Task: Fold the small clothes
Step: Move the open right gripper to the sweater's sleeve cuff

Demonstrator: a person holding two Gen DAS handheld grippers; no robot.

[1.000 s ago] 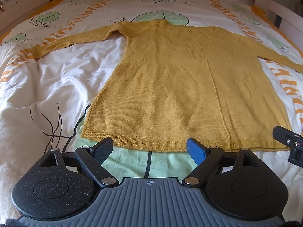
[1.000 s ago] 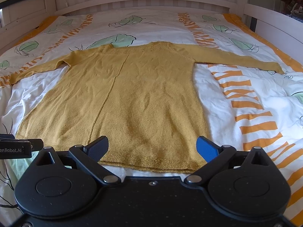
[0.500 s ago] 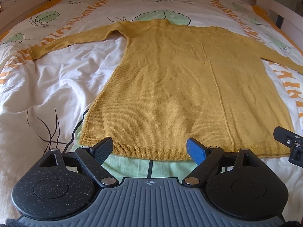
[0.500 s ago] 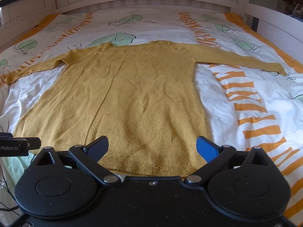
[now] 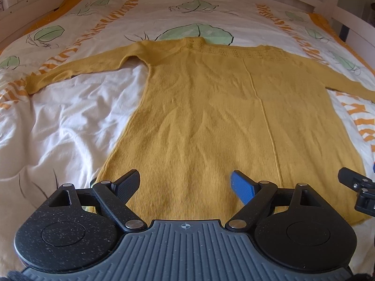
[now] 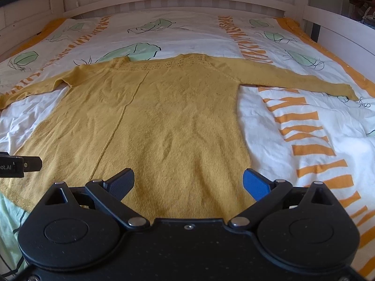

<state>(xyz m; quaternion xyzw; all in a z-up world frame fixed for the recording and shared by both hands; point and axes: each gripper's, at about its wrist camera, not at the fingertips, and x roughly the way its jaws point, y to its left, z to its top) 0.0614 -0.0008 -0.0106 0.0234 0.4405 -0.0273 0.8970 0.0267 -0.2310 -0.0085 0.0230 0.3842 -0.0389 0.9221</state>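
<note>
Step in hand looks like the approach, no fold made yet. One yellow sweater (image 5: pixel 211 121) lies flat on the duvet (image 5: pixel 58 126), both sleeves out sideways, neck at the far end. Two grippers hover over the sweater's near hem: left gripper (image 5: pixel 185 183) and right gripper (image 6: pixel 188 182), both spread, nothing pinched. Next move probably needs a pinch on the hem or a sleeve.

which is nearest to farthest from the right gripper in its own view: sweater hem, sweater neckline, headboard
From the right gripper:
1. sweater hem, low, beneath the open jaws
2. sweater neckline, mid-bed
3. headboard, behind the bed's far end
</note>
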